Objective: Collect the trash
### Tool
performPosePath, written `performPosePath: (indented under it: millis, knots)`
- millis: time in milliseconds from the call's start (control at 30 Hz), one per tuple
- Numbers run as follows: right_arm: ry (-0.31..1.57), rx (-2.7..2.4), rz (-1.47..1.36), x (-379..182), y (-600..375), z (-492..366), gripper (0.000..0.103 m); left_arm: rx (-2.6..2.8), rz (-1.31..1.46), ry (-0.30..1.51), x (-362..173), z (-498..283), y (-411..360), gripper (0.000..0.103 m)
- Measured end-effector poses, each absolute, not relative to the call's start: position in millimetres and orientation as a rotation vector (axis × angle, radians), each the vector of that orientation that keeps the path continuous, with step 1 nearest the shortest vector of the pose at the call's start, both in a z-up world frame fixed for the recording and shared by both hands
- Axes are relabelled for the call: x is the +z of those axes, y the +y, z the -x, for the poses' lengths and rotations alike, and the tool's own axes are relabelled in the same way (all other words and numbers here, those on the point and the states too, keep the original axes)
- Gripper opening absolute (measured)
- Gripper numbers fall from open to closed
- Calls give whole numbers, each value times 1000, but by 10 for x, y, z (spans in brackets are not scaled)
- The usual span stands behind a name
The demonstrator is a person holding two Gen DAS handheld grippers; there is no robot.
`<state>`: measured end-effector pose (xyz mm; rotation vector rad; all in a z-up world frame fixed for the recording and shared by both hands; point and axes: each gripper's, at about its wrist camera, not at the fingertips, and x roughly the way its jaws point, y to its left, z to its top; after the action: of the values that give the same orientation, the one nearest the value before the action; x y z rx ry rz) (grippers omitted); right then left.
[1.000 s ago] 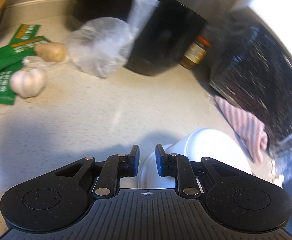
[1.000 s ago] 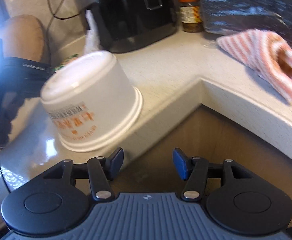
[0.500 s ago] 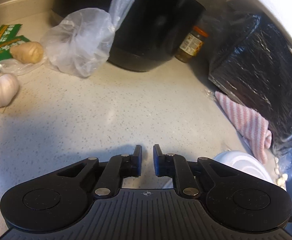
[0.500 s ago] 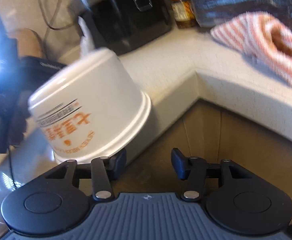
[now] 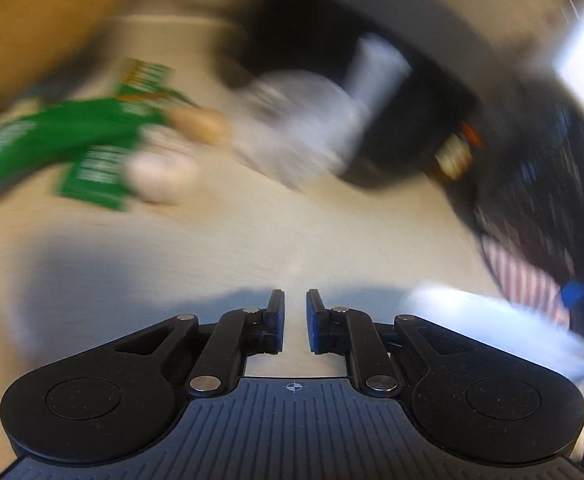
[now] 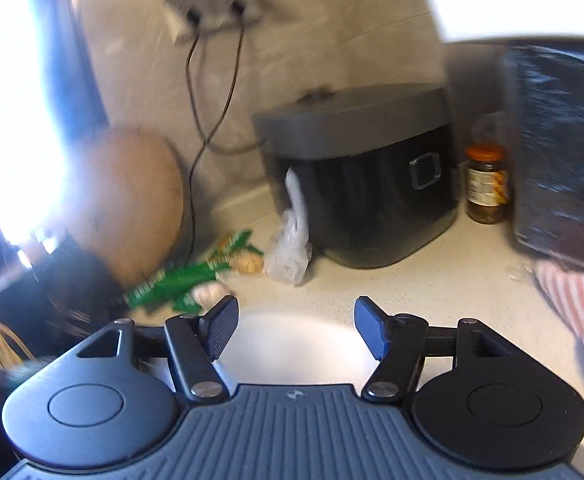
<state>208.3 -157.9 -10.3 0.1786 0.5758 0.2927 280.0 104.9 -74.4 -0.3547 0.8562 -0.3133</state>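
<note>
Right now your right claw (image 6: 296,330) is opening, and the white cup (image 6: 292,344) sits just beyond and below its tips, framed between the jaws with neither pad pressing it. Your left claw (image 5: 295,320) is narrow, only bare surface (image 5: 252,248) showing in the slit. From that blurred view the cup (image 5: 492,320) lies low to its right, apart from the fingers.
</note>
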Motion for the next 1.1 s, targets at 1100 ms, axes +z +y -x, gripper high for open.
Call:
performPosePath:
  millis: [1100]
  knots:
    - [774,264,-301,-644,-1714,-1827,77,-400,289,907,-529,-1939,699,22]
